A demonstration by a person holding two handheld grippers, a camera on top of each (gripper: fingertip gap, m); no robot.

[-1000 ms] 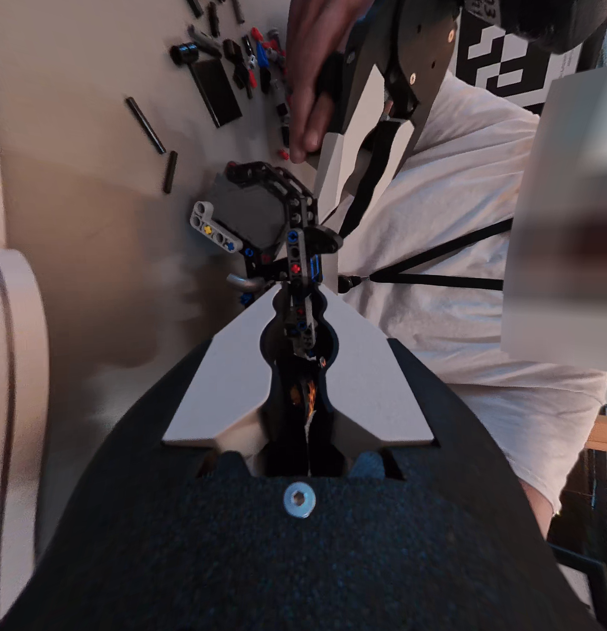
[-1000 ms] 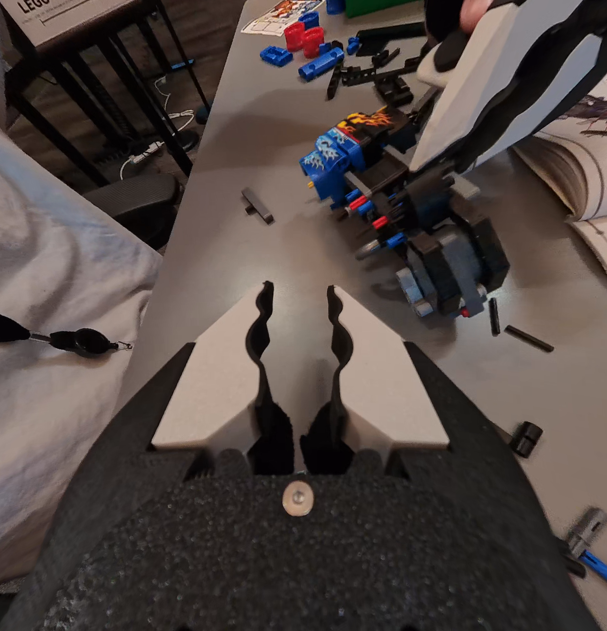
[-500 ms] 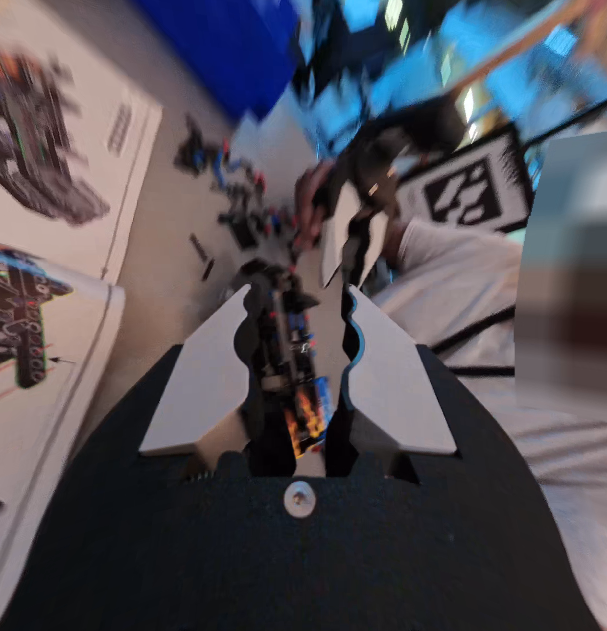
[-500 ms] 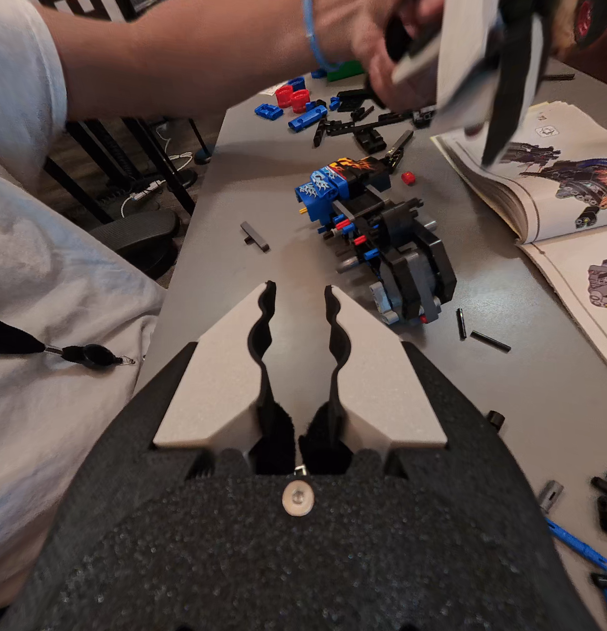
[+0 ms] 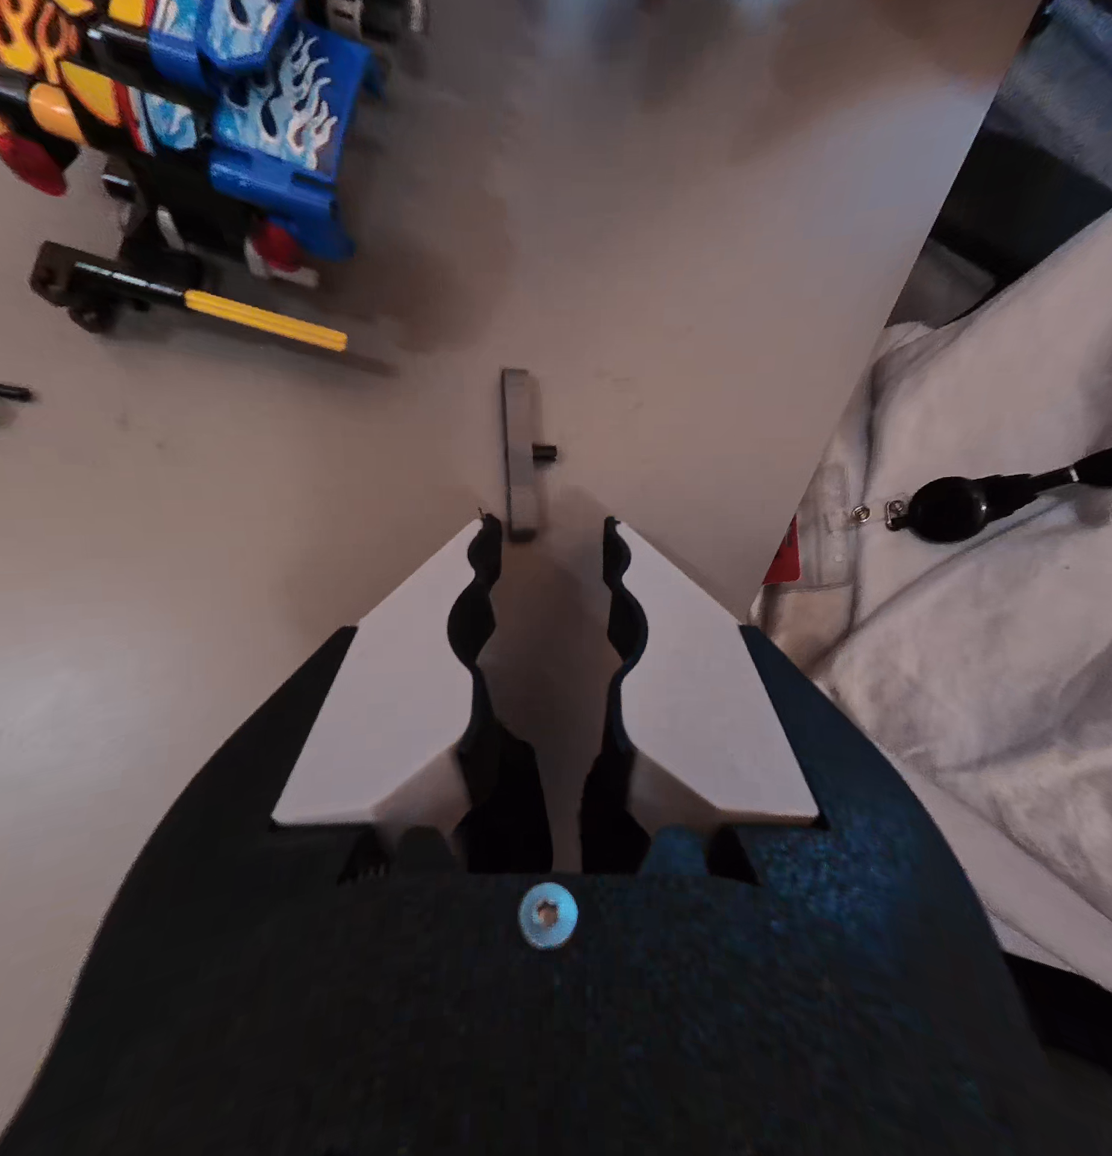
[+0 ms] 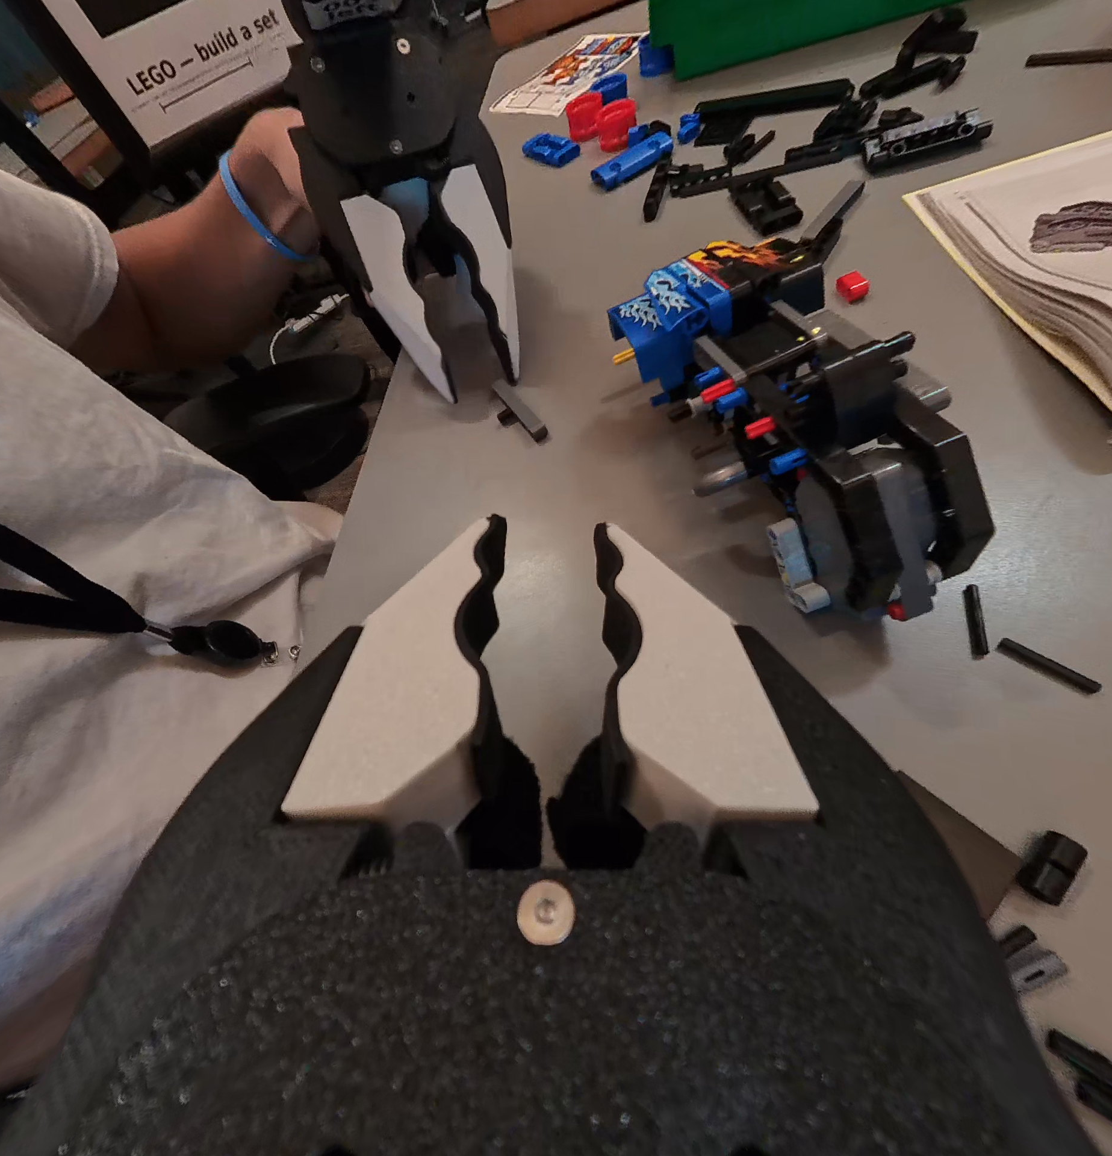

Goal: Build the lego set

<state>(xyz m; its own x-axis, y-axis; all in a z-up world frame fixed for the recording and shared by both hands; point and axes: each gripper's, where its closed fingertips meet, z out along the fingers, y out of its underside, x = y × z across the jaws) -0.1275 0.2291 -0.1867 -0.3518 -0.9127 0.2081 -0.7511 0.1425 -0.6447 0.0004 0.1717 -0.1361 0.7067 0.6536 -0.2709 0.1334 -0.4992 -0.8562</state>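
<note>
Left gripper [image 5: 548, 528]: fingers apart, nothing between them. We see its tips down at the counter [image 5: 228, 563], just short of a small grey beam [image 5: 520, 453] with a black pin sticking out one side. From the right wrist view the same left gripper [image 6: 483, 388] points down near the counter edge, tips just beside that grey beam [image 6: 520, 411]; contact unclear.

Right gripper [image 6: 548, 532]: fingers apart, empty, above bare counter [image 6: 540, 488].

The half-built lego model [image 6: 809, 431], blue flame panels at one end, black and grey housing at the other, lies on its side right of both grippers, touching neither. Loose black axles [image 6: 1047, 665], red and blue parts [image 6: 609, 134] and an open instruction book [image 6: 1041, 281] lie around it.
</note>
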